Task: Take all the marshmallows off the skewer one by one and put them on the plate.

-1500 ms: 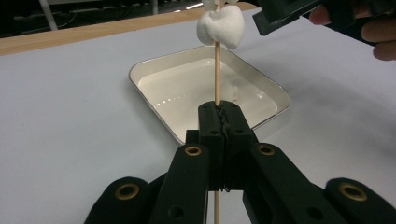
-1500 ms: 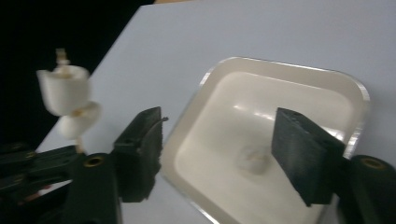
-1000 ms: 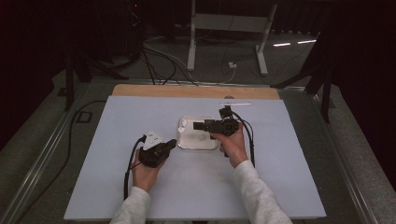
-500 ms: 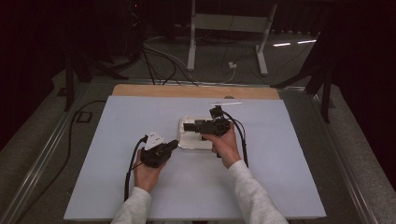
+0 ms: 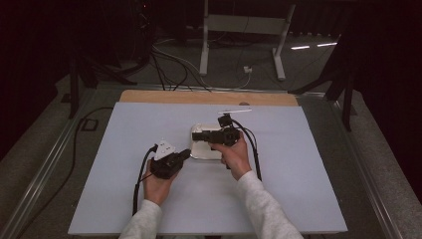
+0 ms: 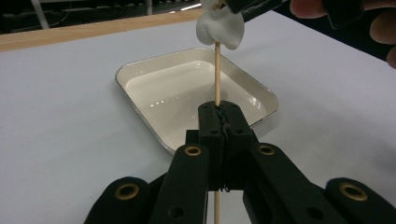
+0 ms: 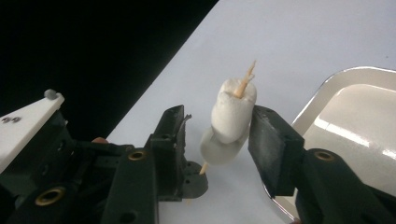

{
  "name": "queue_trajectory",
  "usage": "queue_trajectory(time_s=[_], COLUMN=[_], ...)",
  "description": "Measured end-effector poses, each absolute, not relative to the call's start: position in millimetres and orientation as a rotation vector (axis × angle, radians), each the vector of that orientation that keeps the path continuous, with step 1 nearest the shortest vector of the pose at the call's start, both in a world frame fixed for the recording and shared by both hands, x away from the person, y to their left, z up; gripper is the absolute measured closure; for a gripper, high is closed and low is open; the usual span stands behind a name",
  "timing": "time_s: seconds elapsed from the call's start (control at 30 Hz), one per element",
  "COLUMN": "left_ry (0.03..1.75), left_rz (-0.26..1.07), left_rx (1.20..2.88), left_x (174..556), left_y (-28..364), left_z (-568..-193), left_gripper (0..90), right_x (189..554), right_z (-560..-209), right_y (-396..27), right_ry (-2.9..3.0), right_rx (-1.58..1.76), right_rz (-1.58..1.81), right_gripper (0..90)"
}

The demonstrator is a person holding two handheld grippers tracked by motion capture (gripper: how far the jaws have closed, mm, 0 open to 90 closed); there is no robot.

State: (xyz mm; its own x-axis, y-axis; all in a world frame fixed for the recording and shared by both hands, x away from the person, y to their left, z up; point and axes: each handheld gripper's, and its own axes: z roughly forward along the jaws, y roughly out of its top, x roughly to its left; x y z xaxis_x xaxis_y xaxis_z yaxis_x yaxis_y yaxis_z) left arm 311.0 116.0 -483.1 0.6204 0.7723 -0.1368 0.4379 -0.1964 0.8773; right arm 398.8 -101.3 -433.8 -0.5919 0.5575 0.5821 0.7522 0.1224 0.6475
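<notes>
My left gripper (image 6: 223, 116) is shut on a thin wooden skewer (image 6: 217, 70) that stands up over a white enamel tray (image 6: 140, 116). Two white marshmallows (image 7: 232, 114) are threaded near the skewer's splintered tip. My right gripper (image 7: 218, 119) reaches in from the right with the marshmallows between its jaws, which have just been closing. Its right pad (image 7: 268, 140) touches them, while a gap shows at the left pad (image 7: 172, 135). In the high view the left gripper (image 5: 186, 154) sits at the tray's near left corner and the right gripper (image 5: 197, 135) hovers over the tray (image 5: 195, 148).
The tray sits mid-table on a white sheet (image 5: 278, 189), with a wooden strip (image 5: 209, 97) along the far edge. A thin pale stick (image 5: 234, 111) lies beyond the tray. Cables trail from both grippers toward the person.
My right gripper has shifted a little to the left over the tray. The left hand and its skewer have kept still.
</notes>
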Motion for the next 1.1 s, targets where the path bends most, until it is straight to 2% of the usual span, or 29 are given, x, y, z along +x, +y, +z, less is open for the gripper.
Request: queue_trajectory(time_s=[0.2,0.33,1.1], left_ry=[0.967,0.959,0.898], left_rz=[0.413,0.416,0.481], left_rx=[1.835,1.842,1.866], left_x=[310.6,310.5,306.2], left_y=[115.4,114.7,117.2], left_z=[-483.2,-483.5,-483.5], left_gripper=[90.0,90.0,90.0], right_x=[400.5,399.4,399.4], right_z=[-436.4,-435.5,-423.2], right_y=[-103.5,-104.4,-118.9], right_ry=[-2.168,-2.182,-2.144], right_rx=[-1.348,-1.343,-1.387], right_rz=[-1.465,-1.471,-1.569], right_gripper=[70.8,75.7,79.0])
